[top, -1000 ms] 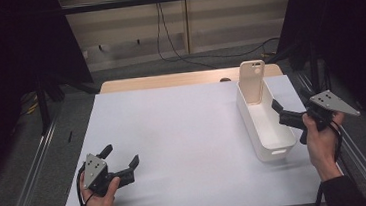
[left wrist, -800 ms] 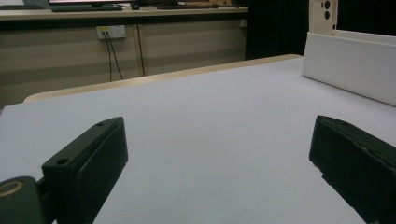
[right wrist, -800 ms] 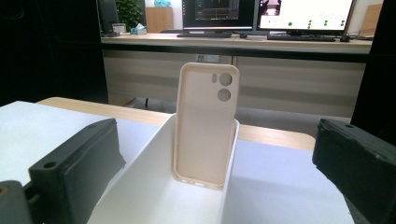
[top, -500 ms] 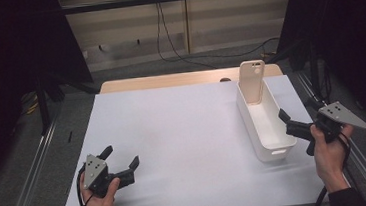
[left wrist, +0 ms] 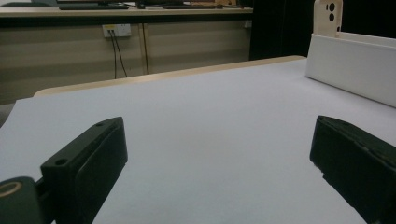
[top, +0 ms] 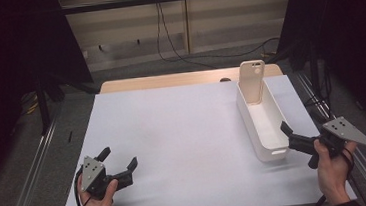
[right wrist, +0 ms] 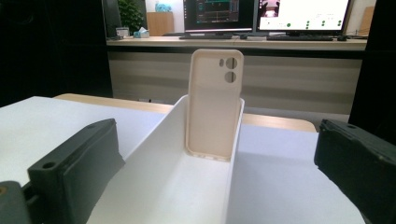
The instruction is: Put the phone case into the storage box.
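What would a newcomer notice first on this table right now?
A beige phone case standing upright against the far end wall of a long white bin on the table's right side. Next, the right gripper, open just off the bin's near end, and the left gripper, open over the bare white tabletop.

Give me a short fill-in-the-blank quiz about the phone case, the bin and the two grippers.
1. The phone case stands at the ____ end of the bin.
2. The right gripper has its jaws ____.
3. The left gripper holds ____.
4. The bin sits on the table's ____ side.

Missing words: far; open; nothing; right
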`<move>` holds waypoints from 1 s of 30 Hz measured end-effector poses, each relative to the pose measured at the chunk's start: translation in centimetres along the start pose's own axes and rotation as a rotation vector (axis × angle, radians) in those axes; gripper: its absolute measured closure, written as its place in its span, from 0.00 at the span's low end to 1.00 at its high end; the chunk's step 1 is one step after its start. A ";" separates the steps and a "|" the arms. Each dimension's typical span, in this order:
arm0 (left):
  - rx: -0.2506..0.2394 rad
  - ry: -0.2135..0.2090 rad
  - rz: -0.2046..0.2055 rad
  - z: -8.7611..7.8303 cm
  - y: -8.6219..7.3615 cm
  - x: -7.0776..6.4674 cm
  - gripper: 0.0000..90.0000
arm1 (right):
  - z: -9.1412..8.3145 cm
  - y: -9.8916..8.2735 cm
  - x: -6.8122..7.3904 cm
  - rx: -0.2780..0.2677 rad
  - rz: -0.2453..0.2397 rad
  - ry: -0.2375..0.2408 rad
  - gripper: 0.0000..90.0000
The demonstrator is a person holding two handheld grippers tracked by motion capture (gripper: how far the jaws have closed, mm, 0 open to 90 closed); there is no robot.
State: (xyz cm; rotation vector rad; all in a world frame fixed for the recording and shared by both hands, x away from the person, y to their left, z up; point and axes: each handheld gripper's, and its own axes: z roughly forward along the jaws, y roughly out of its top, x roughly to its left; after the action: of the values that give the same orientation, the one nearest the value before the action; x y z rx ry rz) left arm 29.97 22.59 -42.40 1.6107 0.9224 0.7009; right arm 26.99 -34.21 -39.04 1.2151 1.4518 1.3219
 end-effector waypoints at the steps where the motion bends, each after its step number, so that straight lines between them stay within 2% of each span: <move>1: 0.001 -0.001 0.001 0.0 0.0 0.0 0.04 | -0.2 -0.2 0.0 0.000 -0.002 -0.003 0.00; 7: 0.001 -0.012 0.010 -0.5 0.0 -0.1 0.04 | -1.1 -1.3 0.1 -0.004 0.018 -0.022 0.00; 12: 0.000 -0.011 0.008 -0.6 0.0 -0.2 0.04 | -1.7 -1.8 0.4 0.005 0.012 -0.028 0.00; 19: -0.009 -0.019 0.004 -0.8 -0.1 -0.1 0.04 | -2.6 -2.2 1.2 0.004 -0.001 -0.014 0.00; 24: 0.002 -0.007 -0.009 -0.9 -0.2 0.1 0.04 | -3.2 -2.8 1.0 0.004 0.033 -0.012 0.00; 30: 0.004 -0.013 -0.003 -0.9 -0.3 0.0 0.04 | -3.9 -3.3 0.9 0.013 0.023 -0.020 0.00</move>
State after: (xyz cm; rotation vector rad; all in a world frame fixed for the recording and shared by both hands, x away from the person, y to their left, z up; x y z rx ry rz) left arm 29.18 23.05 -42.45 1.6153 0.9170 0.6861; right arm 22.62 -34.16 -41.83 1.2534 1.4385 1.3134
